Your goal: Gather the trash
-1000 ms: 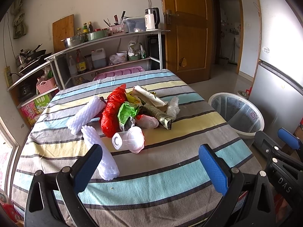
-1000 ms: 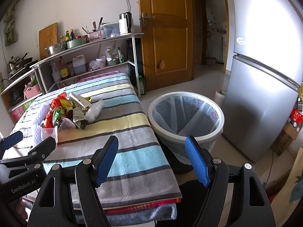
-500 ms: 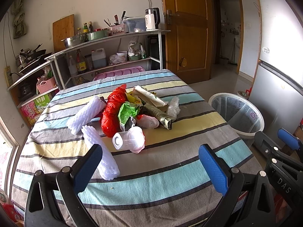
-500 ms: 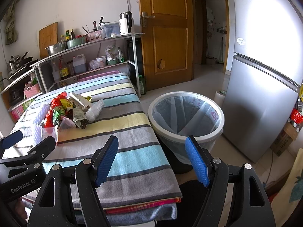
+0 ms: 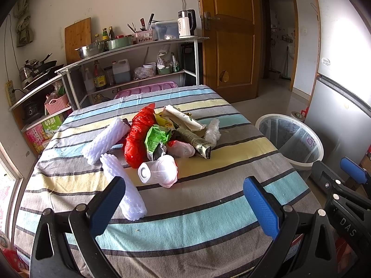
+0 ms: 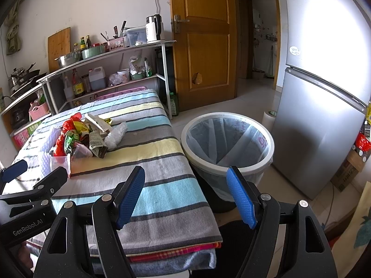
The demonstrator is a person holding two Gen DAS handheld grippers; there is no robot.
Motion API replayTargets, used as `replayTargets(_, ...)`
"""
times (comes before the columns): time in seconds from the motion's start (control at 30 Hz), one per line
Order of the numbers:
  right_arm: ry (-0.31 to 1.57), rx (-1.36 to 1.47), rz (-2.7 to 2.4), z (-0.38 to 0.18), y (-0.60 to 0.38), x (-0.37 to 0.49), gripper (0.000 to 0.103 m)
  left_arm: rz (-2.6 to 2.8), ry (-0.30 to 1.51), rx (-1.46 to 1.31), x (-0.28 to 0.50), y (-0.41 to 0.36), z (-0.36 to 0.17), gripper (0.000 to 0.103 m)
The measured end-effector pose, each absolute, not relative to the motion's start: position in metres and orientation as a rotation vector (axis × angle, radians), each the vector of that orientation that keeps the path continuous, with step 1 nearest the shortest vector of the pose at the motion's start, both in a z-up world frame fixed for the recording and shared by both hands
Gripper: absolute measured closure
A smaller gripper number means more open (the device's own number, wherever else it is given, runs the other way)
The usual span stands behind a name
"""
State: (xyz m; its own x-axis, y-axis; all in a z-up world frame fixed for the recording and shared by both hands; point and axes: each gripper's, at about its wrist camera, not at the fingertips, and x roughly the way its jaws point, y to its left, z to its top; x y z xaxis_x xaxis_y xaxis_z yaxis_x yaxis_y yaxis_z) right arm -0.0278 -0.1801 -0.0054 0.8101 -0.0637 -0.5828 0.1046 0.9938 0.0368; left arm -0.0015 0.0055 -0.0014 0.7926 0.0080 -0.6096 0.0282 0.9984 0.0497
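Your table carries a striped cloth (image 5: 208, 210) in blue, yellow and grey bands. A heap of trash lies on it toward the far middle: two white foam net sleeves (image 5: 105, 139), a red plastic bag (image 5: 136, 139), a green wrapper (image 5: 156, 136), a folded newspaper (image 5: 194, 141), a clear cup (image 5: 157, 172) on its side, and crumpled clear plastic (image 5: 212, 132).

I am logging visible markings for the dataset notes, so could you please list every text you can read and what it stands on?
"DAS": on the right gripper body, seen from the left wrist view.
"GenRobot.AI": on the left gripper body, seen from the right wrist view.
Too small or blurred to read: the green wrapper, the fridge sticker, the printing on the bin liner.
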Motion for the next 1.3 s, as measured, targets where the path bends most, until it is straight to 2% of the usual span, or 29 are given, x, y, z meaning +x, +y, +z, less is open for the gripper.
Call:
replayTargets(0.67, 0.625, 0.072, -0.081, -0.007, -0.180, -0.026, 0.030, -0.005, 0.659, 0.063, -0.003, 0.009, -0.001, 0.000)
replayTargets(1.3, 0.675, 0.071, 0.228, -0.015, -0.136, 0.058, 0.030, 0.064, 0.775, -0.095, 0.010, 0.098, -0.026, 0.001)
